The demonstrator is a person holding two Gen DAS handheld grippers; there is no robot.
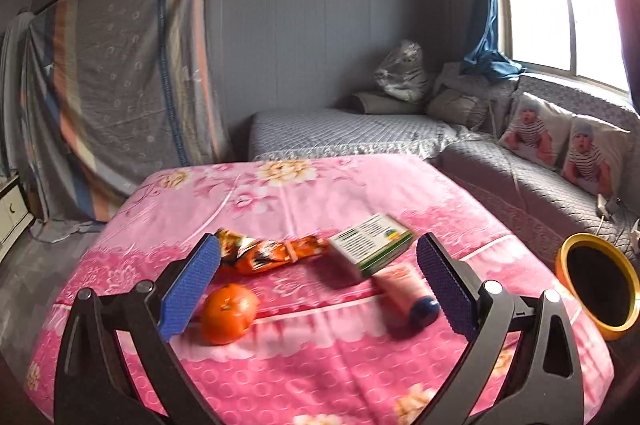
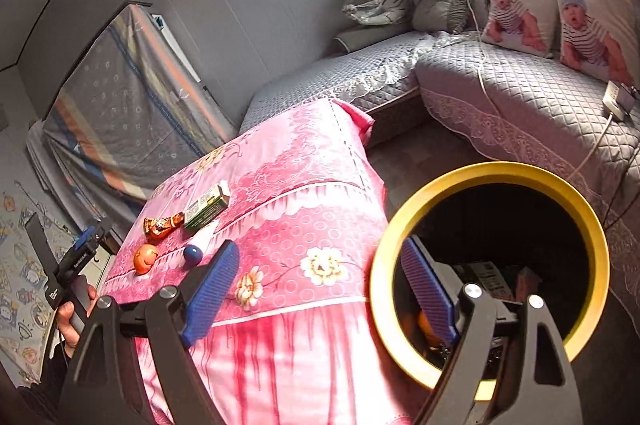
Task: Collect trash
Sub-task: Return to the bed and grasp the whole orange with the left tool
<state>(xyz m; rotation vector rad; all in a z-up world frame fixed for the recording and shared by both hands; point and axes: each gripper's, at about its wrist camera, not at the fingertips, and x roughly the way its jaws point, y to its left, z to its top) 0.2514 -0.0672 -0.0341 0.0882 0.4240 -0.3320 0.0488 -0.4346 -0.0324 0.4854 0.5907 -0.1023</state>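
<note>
On the pink floral tablecloth (image 1: 312, 365) lie an orange snack wrapper (image 1: 272, 253), a green-and-white carton (image 1: 374, 243), a pink tube with a blue cap (image 1: 408, 295) and a mandarin (image 1: 228, 313). My left gripper (image 1: 320, 289) is open and empty, low over the table, with these items between its blue pads. A yellow-rimmed bin (image 2: 492, 265) stands right of the table with trash inside. My right gripper (image 2: 320, 293) is open and empty; its right finger (image 2: 428, 293) reaches inside the bin's rim. The same items show in the right wrist view: wrapper (image 2: 162, 225), carton (image 2: 206, 209), mandarin (image 2: 145, 259).
A grey quilted corner sofa (image 1: 360, 133) with two baby-print cushions (image 1: 560, 145) runs behind and right of the table. A white cable and power strip (image 2: 616, 101) lie on it. A covered board (image 1: 120, 85) leans on the back wall. The bin also shows at the table's right edge (image 1: 596, 281).
</note>
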